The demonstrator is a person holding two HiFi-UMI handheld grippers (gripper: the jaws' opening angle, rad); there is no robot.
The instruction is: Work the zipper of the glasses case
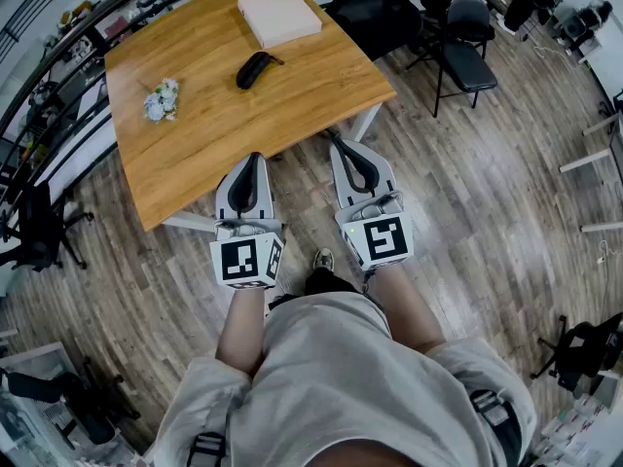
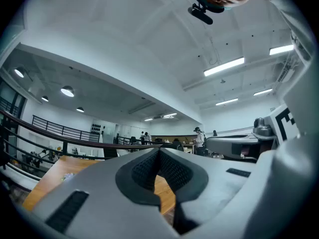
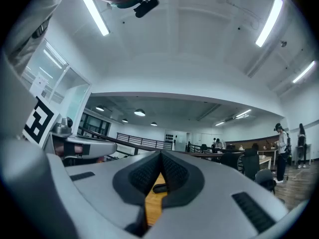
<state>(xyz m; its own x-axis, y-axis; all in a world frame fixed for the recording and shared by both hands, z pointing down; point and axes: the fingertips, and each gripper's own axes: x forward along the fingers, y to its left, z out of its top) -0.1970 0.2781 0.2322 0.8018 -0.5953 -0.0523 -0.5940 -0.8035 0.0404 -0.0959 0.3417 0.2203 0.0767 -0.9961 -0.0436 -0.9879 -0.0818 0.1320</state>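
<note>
We're in what looks like an open-plan office: wooden tabletop (image 1: pixel 209 134), black office chairs (image 1: pixel 468 56), ceiling strip lights (image 3: pixel 94 13), people (image 3: pixel 282 151) at hazy distant desks.

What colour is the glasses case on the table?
The glasses case is black, seen best in the head view.

Bare worktop (image 1: pixel 292 105) lies open in front of the black glasses case (image 1: pixel 255 69). A flower bunch (image 1: pixel 162 99) sits well to its left, a flat white box (image 1: pixel 279 15) behind it, both off the straight path.
</note>
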